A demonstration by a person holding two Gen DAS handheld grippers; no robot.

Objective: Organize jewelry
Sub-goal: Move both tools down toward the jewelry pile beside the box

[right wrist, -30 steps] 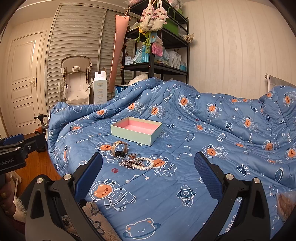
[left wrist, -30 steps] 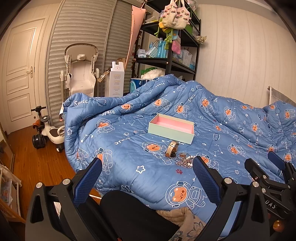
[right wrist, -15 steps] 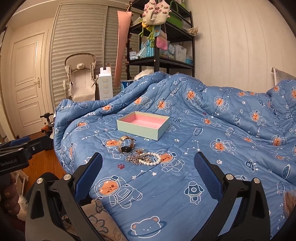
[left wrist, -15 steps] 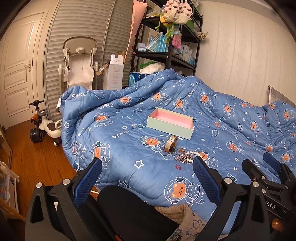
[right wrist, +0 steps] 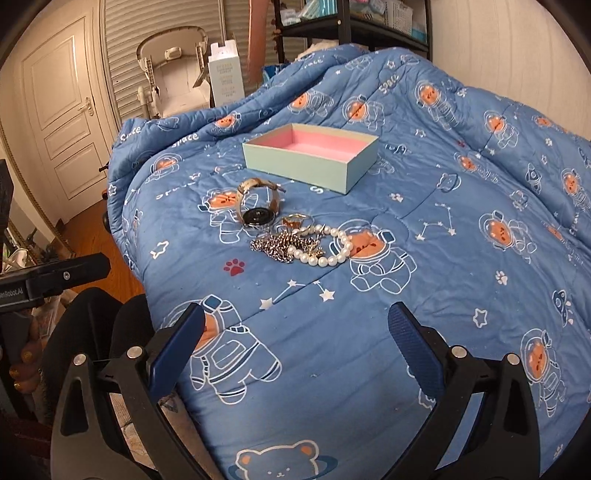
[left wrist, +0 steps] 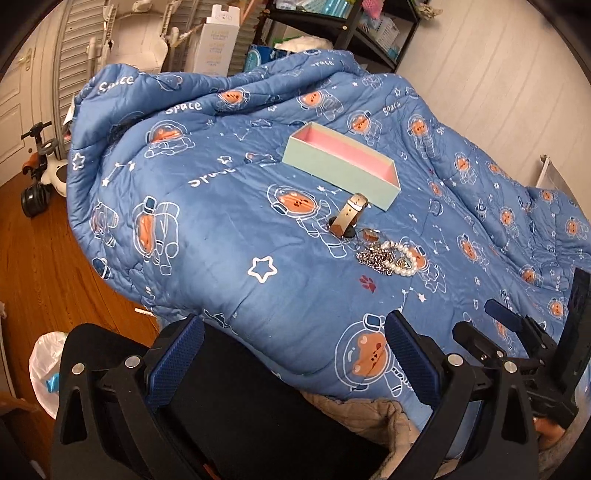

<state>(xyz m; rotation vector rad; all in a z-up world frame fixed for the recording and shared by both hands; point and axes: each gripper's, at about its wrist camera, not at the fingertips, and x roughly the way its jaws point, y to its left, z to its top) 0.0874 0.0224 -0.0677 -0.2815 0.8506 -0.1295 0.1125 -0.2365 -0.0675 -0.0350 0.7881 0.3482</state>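
Note:
A mint box with a pink inside point(right wrist: 310, 157) lies open on the blue bedspread; it also shows in the left wrist view point(left wrist: 341, 171). In front of it lie a wristwatch point(right wrist: 256, 206), a ring point(right wrist: 293, 220), a silver chain point(right wrist: 282, 245) and a pearl bracelet point(right wrist: 328, 251). The left wrist view shows the watch point(left wrist: 349, 218), chain point(left wrist: 375, 256) and pearls point(left wrist: 404, 258). My right gripper point(right wrist: 295, 343) is open and empty, short of the jewelry. My left gripper point(left wrist: 293, 354) is open and empty at the bed's near edge.
The blue space-print quilt point(right wrist: 461, 221) covers the bed. A black shelf unit point(right wrist: 351, 22) and a white high chair point(right wrist: 177, 74) stand behind it. A ride-on toy point(left wrist: 37, 173) and a white plastic bag point(left wrist: 48, 369) are on the wood floor at the left.
Both grippers have tilted down and moved closer to the bed; the jewelry and box now look larger and nearer. Both stay open. Nothing on the bed has moved.

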